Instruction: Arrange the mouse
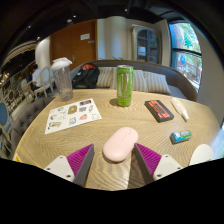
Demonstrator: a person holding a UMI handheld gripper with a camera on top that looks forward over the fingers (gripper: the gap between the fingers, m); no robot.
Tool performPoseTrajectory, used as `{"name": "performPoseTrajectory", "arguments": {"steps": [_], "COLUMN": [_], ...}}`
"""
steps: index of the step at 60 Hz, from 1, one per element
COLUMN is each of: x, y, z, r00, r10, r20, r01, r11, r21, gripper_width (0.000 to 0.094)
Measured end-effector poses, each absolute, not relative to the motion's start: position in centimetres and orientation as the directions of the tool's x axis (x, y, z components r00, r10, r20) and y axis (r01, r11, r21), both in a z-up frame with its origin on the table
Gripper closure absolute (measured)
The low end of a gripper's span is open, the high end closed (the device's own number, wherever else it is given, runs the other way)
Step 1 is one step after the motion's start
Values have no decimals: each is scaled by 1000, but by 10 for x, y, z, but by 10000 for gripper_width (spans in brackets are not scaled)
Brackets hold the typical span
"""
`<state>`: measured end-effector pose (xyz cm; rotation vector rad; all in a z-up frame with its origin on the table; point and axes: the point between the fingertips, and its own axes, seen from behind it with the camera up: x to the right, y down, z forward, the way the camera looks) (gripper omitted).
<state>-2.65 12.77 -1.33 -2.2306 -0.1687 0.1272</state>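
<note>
A pale pink mouse [120, 143] lies on the round wooden table [100, 125], just ahead of my fingers and partly between their tips. My gripper [113, 160] is open, with the purple-pink pads [80, 158] standing to either side of the mouse's near end and a gap showing on both sides. The mouse rests on the table.
A green can [124, 85] stands beyond the mouse. A printed sheet [74, 115] lies to the left, a glass pitcher [62, 78] behind it. A dark case [158, 109], a white pen [180, 109] and a small teal item [180, 136] lie to the right. A sofa stands behind the table.
</note>
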Motion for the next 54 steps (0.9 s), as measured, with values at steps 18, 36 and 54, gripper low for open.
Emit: {"name": "performPoseTrajectory", "arguments": {"steps": [18,36,54], "x": [-24,-3,217], "y": [162,115,40], "z": [-13,77,137], "r00": [993,984,989], "r10": [112,175,-71], "r20": [-49,6,131], "r01": [27,86,92], "r11": [-589,-456,-396], "r21": [-808,-886,-914], "gripper_width": [456,533,537]}}
